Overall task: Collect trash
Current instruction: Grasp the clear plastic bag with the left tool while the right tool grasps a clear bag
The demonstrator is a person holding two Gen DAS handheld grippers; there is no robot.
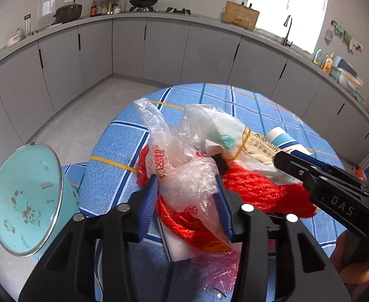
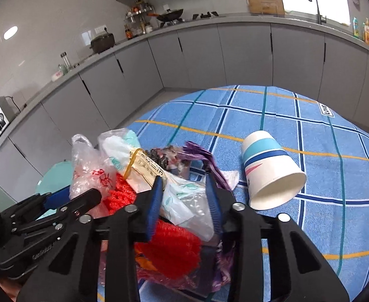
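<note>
One heap of trash (image 1: 204, 171) lies on the blue checked tablecloth (image 2: 322, 130) near its left edge: clear plastic bags (image 1: 184, 176), red mesh netting (image 2: 169, 249), wrappers. Both tongs have closed on it, the left gripper (image 1: 188, 191) pinching a crinkled clear bag, the right gripper (image 2: 184, 196) clamping white-green plastic film (image 2: 176, 201). Just right of the heap a paper cup (image 2: 270, 168) lies tipped over. A teal bowl (image 1: 26, 198) sits beyond the cloth's left edge.

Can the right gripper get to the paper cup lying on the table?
Probably yes, but not right away. The paper cup lies on its side just right of the right gripper, with bare tablecloth around it. The gripper's jaws are closed on a plastic bag from the trash pile, so it must let go first.
</note>
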